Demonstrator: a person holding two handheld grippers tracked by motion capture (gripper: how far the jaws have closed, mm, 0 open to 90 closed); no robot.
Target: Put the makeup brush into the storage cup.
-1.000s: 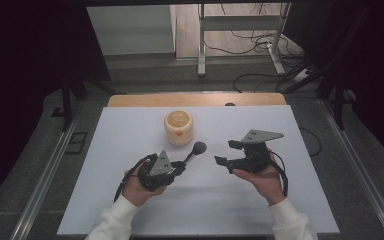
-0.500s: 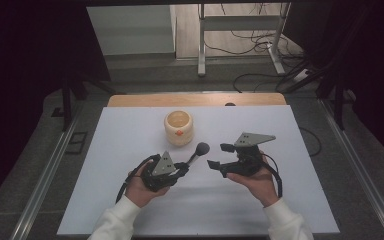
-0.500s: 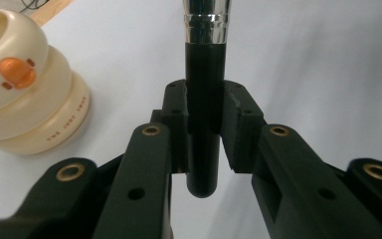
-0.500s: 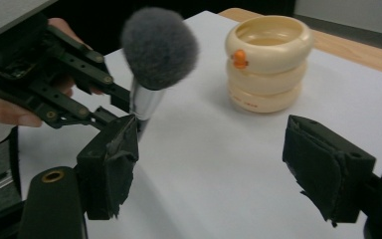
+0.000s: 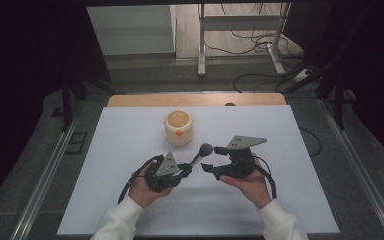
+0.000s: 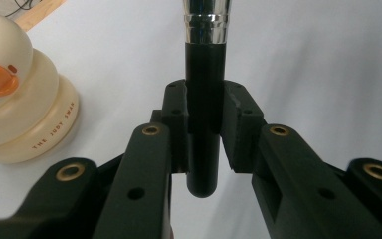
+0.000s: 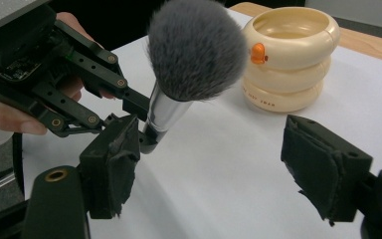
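- While I look down from the high view, my left gripper [image 5: 186,170] sits low on the white table [image 5: 130,145], in the left hand [image 5: 145,187], with its jaws clamped on the black handle of a brush [image 5: 200,154].
- From the left gripper view I see that handle [image 6: 203,124] squeezed between both pads [image 6: 176,124], its rounded butt end poking back past them and a chrome ferrule above.
- The brush slants up and away from the left gripper, its grey head raised off the table, between the two grippers in the high view.
- My right gripper [image 5: 214,161] is in the right hand [image 5: 250,182], just beside the brush head, and its jaws stand wide apart with nothing between them.
- In the right gripper view the brush head [image 7: 195,47] hangs just above and beyond my left-side pad [image 7: 112,164]; I cannot tell if the ferrule touches that pad.
- The far pad [image 7: 321,167] is well clear of the brush.
- A cream cup [image 5: 178,127] made of stacked rings, with an orange mark on its side, stands upright farther back on the table, near the brush head but apart from it.
- The cup shows open at the top in the right gripper view [image 7: 291,57] and sits at the left edge of the left gripper view [image 6: 20,99].
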